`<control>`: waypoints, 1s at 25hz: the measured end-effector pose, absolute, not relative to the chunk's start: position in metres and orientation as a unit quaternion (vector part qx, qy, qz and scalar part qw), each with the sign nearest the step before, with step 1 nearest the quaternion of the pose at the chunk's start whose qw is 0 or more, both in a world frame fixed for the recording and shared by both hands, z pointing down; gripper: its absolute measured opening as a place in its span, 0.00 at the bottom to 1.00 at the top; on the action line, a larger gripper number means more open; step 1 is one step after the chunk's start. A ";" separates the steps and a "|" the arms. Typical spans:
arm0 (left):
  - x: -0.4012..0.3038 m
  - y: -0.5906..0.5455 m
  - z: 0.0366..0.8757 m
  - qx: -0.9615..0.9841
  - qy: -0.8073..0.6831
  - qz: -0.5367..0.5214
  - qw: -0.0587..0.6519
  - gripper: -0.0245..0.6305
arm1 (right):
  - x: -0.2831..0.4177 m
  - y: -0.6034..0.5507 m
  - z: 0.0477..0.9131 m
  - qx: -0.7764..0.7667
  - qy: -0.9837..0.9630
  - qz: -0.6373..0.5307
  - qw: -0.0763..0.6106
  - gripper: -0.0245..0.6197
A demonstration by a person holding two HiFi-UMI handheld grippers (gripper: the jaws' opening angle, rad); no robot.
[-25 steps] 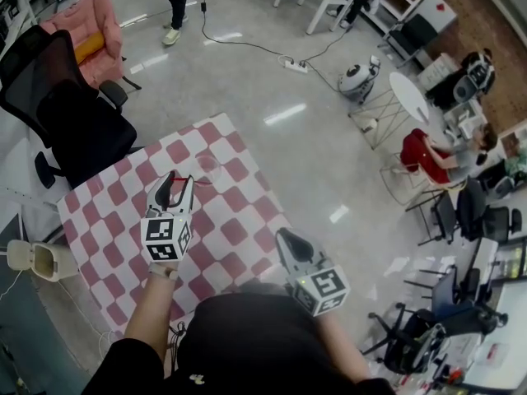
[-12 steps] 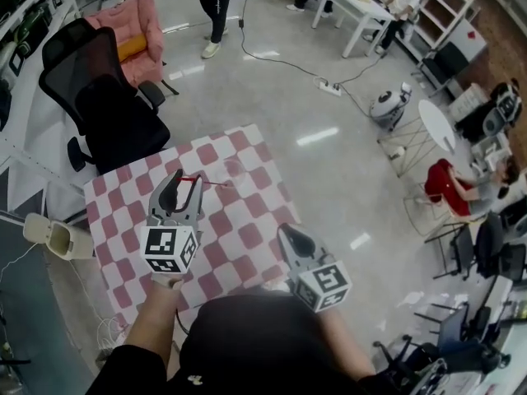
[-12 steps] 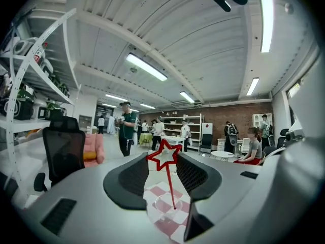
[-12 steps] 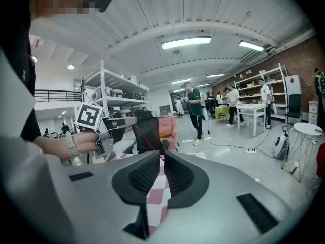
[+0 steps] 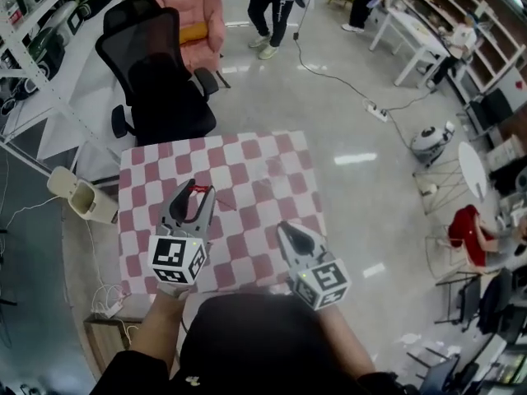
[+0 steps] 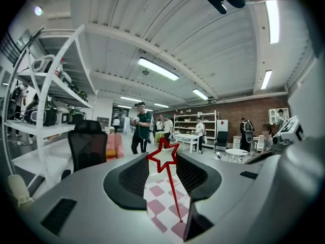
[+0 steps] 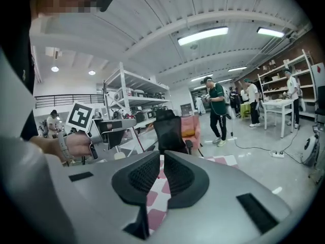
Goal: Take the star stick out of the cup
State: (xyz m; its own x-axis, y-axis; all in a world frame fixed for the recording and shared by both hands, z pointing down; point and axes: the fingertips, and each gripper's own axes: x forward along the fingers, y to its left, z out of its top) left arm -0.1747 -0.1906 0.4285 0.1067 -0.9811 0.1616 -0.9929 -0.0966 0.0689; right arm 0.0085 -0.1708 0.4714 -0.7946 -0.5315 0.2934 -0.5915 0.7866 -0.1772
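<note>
The star stick [image 6: 163, 157] is a thin red stick with an outlined red star on top. The star stands between the jaws of my left gripper [image 6: 163, 169], which is shut on it. In the head view the left gripper [image 5: 196, 190] holds the star stick [image 5: 216, 200] over the left half of the checked table [image 5: 247, 151]. A faint clear cup [image 5: 270, 169] stands on the cloth well to its right, apart from the stick. My right gripper [image 5: 288, 230] hovers over the table's near right part, and its jaws [image 7: 161, 173] are together and hold nothing.
A black office chair [image 5: 160, 72] and a pink armchair [image 5: 198, 23] stand beyond the table's far edge. A small bin [image 5: 81, 197] sits at its left. A person [image 5: 276, 6] stands further off, with shelving [image 5: 41, 23] at the left.
The left gripper with the star stick now sits further left of the cup than before. The head camera has swung, so the table shows lower and more centred. The right gripper has hardly moved.
</note>
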 end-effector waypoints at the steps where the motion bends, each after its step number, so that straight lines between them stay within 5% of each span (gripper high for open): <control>1: -0.181 -0.184 0.430 0.732 -0.675 0.038 0.083 0.35 | 0.002 -0.169 0.471 0.288 -0.942 0.130 0.114 0.10; 25: -0.217 -0.107 0.448 0.661 -0.740 0.045 0.118 0.34 | -0.065 -0.138 0.472 0.174 -0.969 0.127 0.117 0.10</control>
State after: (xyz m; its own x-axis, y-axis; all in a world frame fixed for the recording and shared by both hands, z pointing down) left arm -0.2167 -0.1070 0.4478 -0.0982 -0.9674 0.2333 -0.9885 0.1218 0.0891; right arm -0.0647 -0.1381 0.4722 -0.9120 -0.3073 0.2718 -0.3669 0.9074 -0.2051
